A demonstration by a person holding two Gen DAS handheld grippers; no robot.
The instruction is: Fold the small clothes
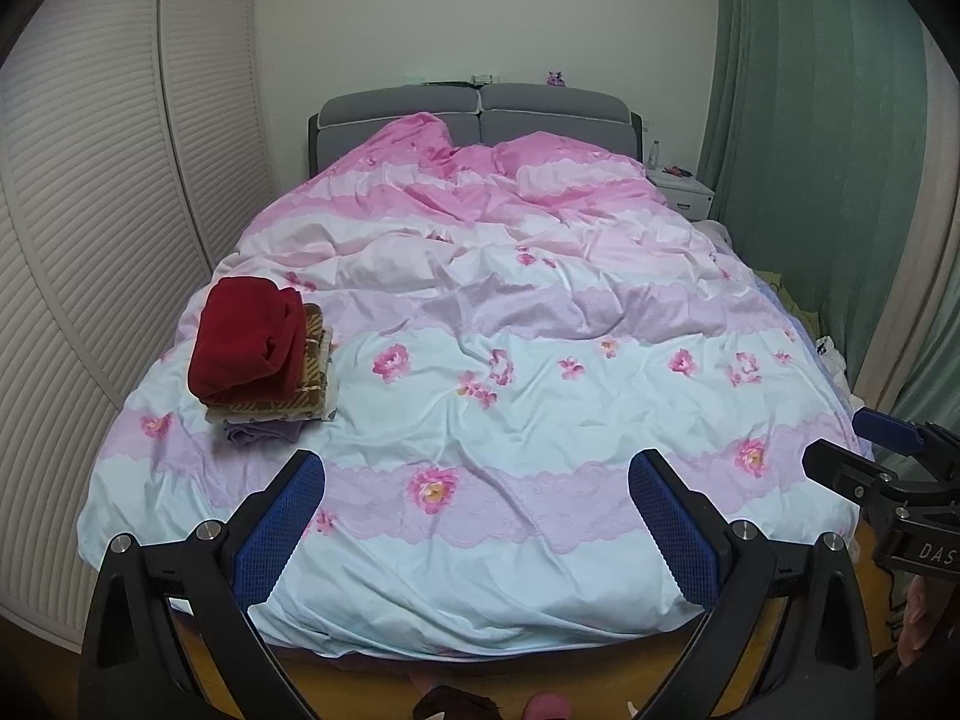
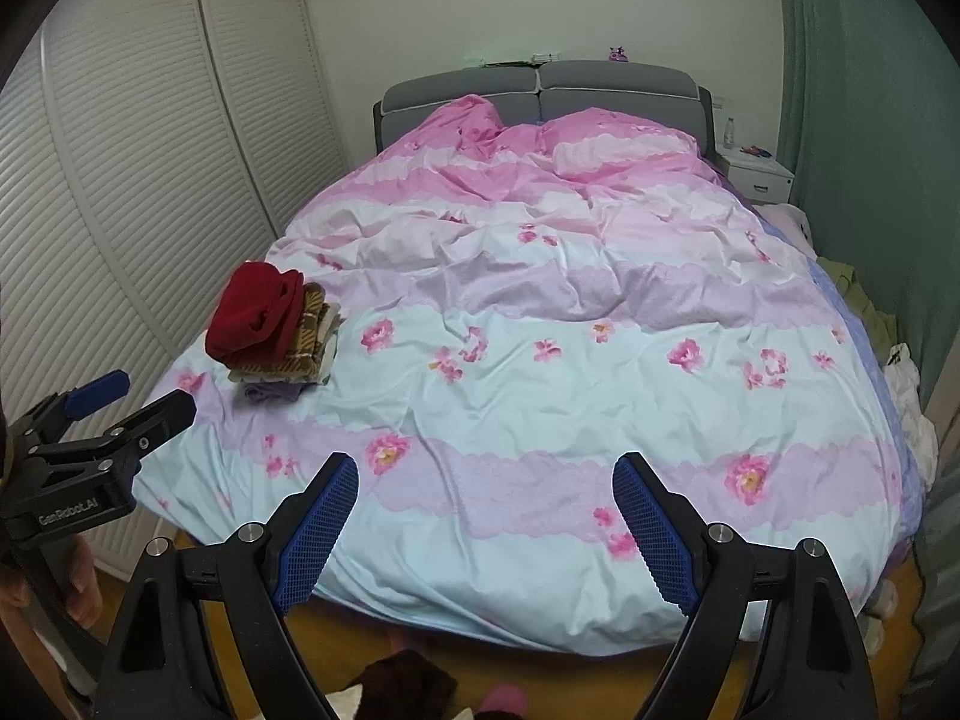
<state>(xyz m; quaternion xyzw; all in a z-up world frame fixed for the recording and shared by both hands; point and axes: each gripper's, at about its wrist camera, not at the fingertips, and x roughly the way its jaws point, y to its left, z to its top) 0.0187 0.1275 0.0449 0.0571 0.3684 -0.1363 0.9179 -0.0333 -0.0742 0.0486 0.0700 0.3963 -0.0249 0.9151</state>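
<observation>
Both tools, left tool (image 1: 477,480) and right tool (image 2: 486,483), hang released, empty, above bed (image 1: 540,552); folded clothes stack (image 1: 258,360) rests at its left edge

floral duvet (image 1: 480,372) on bed | grey headboard (image 1: 480,114) | green curtain (image 1: 810,150) | white nightstand (image 1: 681,189)

Bedroom: grey padded headboard (image 1: 480,105), pink floral duvet (image 1: 480,360), white louvred wardrobe doors (image 1: 120,210), green curtains (image 1: 810,150), white nightstand (image 1: 681,189).
</observation>
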